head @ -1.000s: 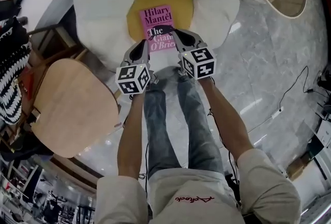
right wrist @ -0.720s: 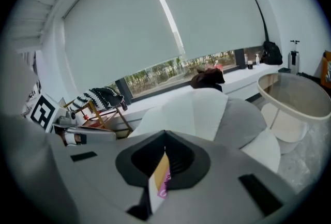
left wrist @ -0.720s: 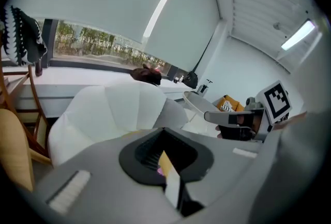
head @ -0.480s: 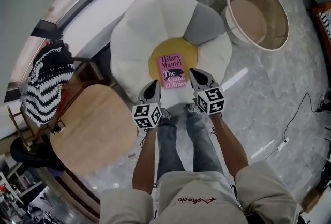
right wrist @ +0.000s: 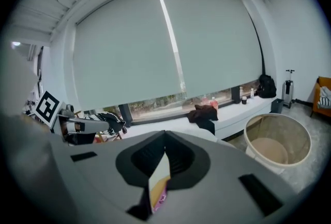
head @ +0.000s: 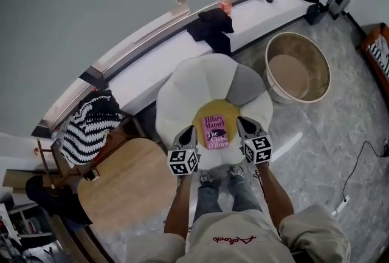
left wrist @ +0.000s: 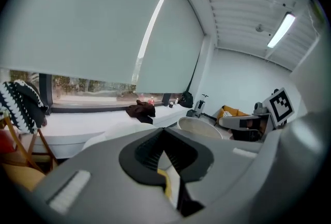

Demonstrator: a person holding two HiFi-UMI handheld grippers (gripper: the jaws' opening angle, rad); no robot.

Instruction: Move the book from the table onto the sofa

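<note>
The left gripper [head: 187, 132] and the right gripper [head: 244, 122] are both closed, jaw tips together, with nothing in their grasp. They hang side by side over the near edge of the flower-shaped sofa [head: 196, 82]. The book [head: 216, 132], pink-covered, lies flat on the sofa's yellow centre, between the two grippers and just ahead of their marker cubes, touched by neither. In the right gripper view, a sliver of yellow and pink shows through the gap behind the closed tips, probably the book below. A round wooden table [head: 124, 181] stands to the left of the left gripper, and a striped garment [head: 91, 127] hangs beyond it. A round tub [head: 298, 68] sits ahead and to the right of the right gripper.
</note>
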